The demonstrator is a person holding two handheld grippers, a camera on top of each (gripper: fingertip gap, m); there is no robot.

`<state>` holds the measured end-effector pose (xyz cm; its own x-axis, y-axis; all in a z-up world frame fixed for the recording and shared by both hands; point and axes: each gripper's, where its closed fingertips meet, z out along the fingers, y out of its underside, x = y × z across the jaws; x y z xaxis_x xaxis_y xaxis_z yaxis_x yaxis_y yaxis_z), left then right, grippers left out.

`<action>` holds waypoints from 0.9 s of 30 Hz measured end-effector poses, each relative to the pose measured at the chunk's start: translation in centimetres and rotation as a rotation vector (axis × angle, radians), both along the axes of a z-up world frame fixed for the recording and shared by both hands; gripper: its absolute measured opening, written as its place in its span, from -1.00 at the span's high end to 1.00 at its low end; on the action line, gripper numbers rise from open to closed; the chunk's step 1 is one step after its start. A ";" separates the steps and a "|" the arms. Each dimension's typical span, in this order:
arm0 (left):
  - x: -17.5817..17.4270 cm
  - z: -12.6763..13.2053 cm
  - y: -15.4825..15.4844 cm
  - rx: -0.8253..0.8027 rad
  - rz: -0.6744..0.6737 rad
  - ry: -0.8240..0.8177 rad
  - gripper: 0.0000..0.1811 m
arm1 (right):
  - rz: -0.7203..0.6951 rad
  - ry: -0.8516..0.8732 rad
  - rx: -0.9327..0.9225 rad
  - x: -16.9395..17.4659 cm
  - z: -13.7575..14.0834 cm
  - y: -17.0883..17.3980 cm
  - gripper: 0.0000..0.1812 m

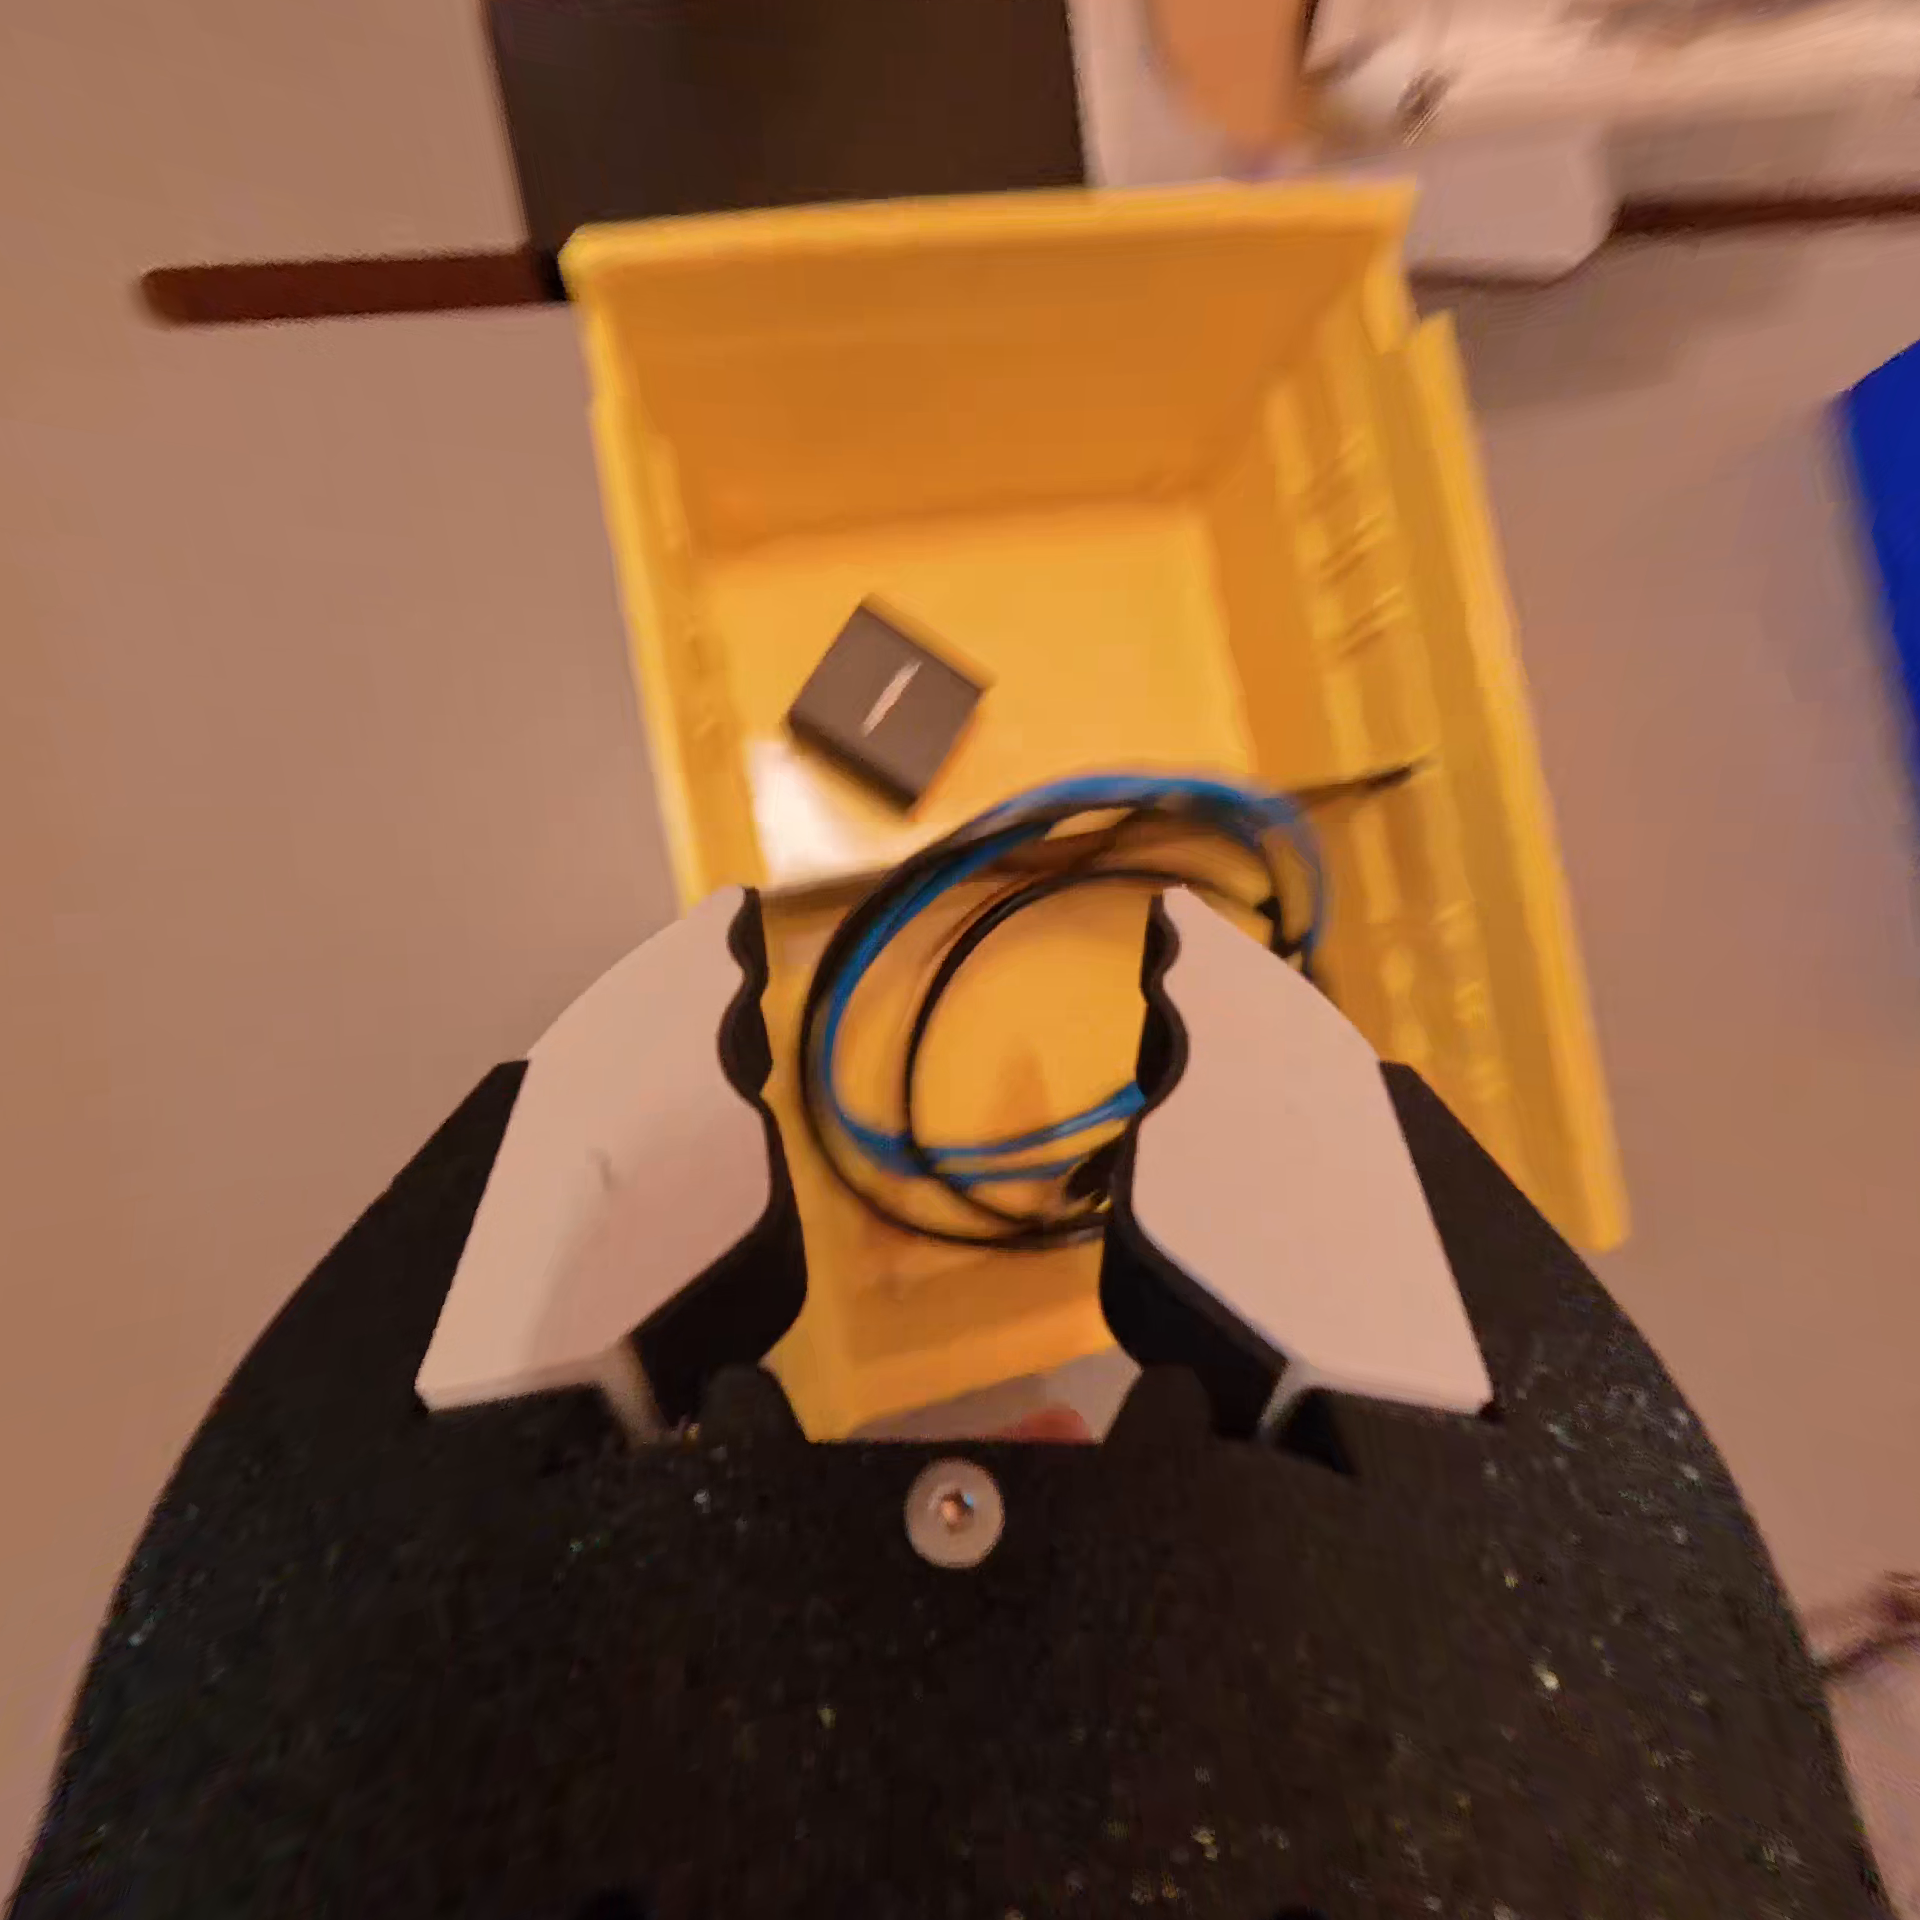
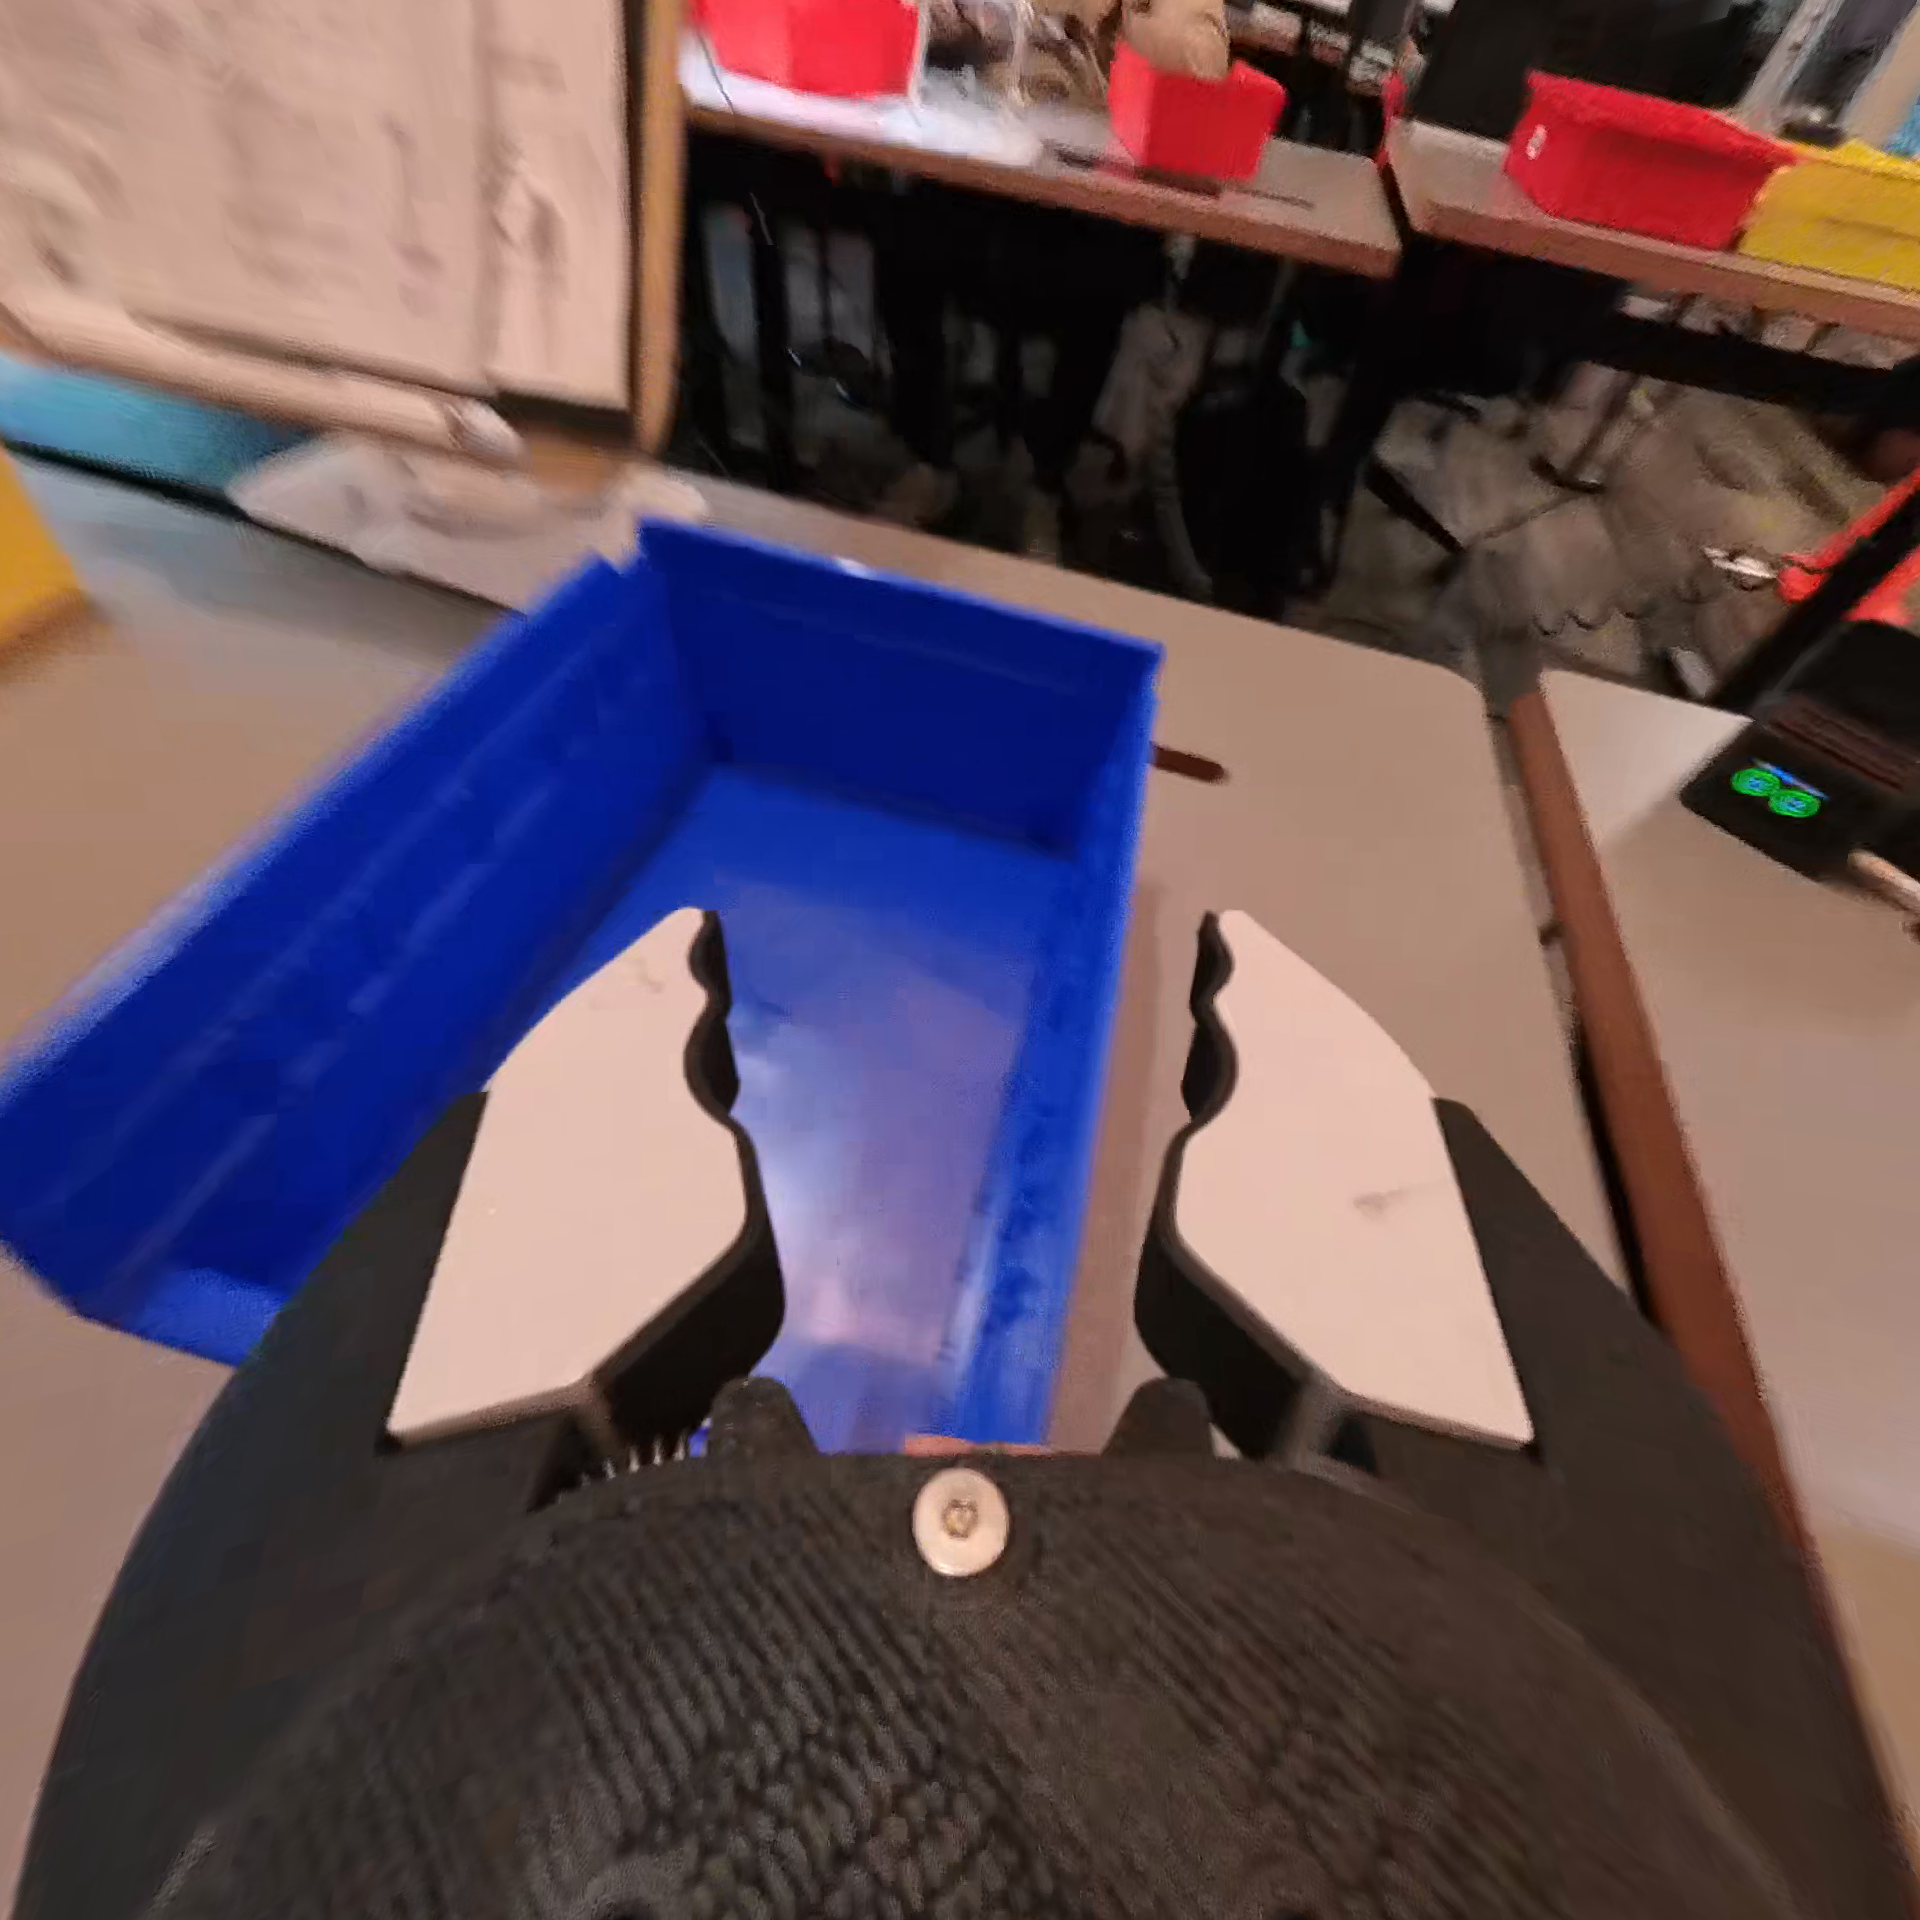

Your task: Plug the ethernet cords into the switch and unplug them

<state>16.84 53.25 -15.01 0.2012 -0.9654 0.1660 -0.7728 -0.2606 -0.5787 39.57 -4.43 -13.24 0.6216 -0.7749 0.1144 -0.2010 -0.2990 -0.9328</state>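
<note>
Left gripper (image 1: 951, 925) hangs over a yellow bin (image 1: 987, 343), jaws spread, pinching nothing. Coiled ethernet cords (image 1: 883, 997), blue and black, lie on the bin floor between the 2 fingers; motion blur hides the connectors, and the right finger covers part of the coil. Small dark box, apparently the switch (image 1: 885, 701), sits farther in on the bin floor, apart from the cords; ports can't be made out. Right gripper (image 2: 956, 930) is also spread and holds nothing, above a blue bin (image 2: 914, 675). Its near end is cut off behind the gripper body. Both bins rest on a grey table (image 2: 1351, 831).
</note>
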 end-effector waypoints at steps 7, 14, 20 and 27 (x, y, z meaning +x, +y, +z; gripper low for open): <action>8.2 -5.4 -0.9 -0.234 0.152 0.325 0.21 | 0.267 -0.116 0.057 -5.6 2.8 7.9 0.08; 8.8 -11.3 1.0 -0.153 0.347 0.626 0.19 | 0.317 -0.106 -0.013 -5.9 1.0 9.0 0.09; 7.7 -12.8 2.4 -0.082 0.418 0.751 0.18 | 0.321 -0.087 -0.008 -5.4 0.2 9.1 0.10; 7.3 -13.7 2.2 -0.033 0.350 0.807 0.22 | 0.329 -0.074 -0.003 -5.4 -0.3 9.4 0.13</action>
<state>24.13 55.48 -28.70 0.5526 -0.8235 -0.1283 -0.8154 -0.5660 0.1212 34.21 5.01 -13.51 0.8286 -0.5333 0.1704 -0.0252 -0.3396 -0.9402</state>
